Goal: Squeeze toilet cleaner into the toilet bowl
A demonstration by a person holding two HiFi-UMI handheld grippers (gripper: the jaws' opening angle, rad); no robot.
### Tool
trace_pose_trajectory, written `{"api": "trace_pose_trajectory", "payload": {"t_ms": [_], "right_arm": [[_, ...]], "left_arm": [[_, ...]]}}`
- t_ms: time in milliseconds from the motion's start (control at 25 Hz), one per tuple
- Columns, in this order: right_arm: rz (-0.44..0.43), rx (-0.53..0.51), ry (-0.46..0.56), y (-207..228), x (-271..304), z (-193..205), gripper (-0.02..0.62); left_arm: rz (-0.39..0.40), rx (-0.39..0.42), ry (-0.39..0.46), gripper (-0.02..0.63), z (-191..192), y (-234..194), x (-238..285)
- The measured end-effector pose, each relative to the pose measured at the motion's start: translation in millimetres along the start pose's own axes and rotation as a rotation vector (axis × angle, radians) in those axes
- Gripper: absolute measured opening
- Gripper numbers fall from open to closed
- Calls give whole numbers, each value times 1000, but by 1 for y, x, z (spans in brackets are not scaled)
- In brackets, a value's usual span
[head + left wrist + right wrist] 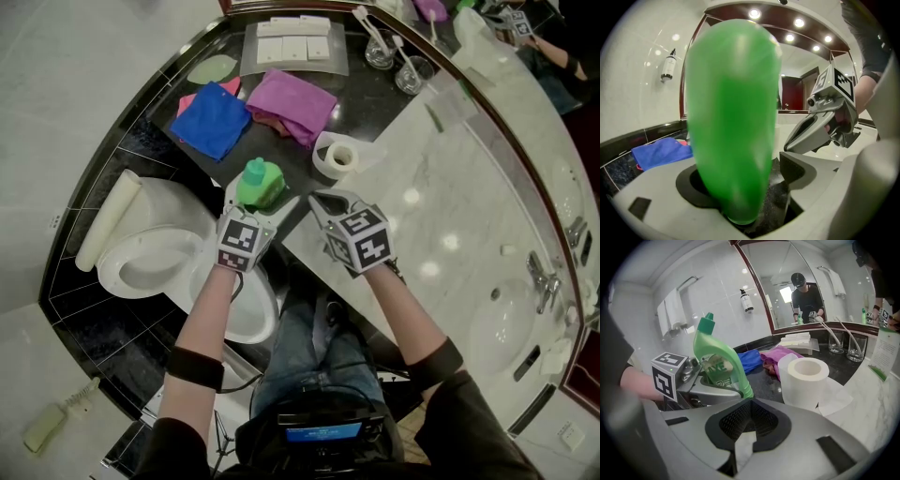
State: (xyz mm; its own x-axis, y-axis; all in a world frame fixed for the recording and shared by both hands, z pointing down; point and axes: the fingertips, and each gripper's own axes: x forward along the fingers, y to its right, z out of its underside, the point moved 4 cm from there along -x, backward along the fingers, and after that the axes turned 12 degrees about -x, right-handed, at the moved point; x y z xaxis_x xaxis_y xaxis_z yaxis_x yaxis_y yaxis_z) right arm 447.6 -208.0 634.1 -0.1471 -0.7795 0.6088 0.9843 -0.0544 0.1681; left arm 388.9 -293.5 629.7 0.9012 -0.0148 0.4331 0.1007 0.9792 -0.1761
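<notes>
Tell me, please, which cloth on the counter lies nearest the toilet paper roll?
The purple cloth, just beside the roll; the blue cloth lies farther left.

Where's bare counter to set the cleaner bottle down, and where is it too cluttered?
Bare: the white marble counter between the toilet paper roll and the sink. Crowded: the black counter, taken up by the blue cloth, magenta cloth, tray and glasses; only a narrow strip shows between the cloths and the green bottle.
</notes>
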Motion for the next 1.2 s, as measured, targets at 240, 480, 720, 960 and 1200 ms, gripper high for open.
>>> {"api": "trace_pose_trajectory", "payload": {"t_ms": [240,480,720,960,1200], "right_arm": [[0,-2,-1,-1,-5,3,3],[-2,-2,9,-1,-10,1,3],[-22,-25,27,-14,-27,-5,3],[-50,-78,52,-34,-58,-12,3],[-91,-123,65,-66,-102,-4,3]], "left_arm": [[-19,-6,-3,423,2,2,-2],[-51,6,-16,423,-2,-1,-8],[-104,0,-40,423,-4,5,-38],[-201,-17,-65,423,-1,24,-86],[-287,-68,-90,422,4,68,-155]]}}
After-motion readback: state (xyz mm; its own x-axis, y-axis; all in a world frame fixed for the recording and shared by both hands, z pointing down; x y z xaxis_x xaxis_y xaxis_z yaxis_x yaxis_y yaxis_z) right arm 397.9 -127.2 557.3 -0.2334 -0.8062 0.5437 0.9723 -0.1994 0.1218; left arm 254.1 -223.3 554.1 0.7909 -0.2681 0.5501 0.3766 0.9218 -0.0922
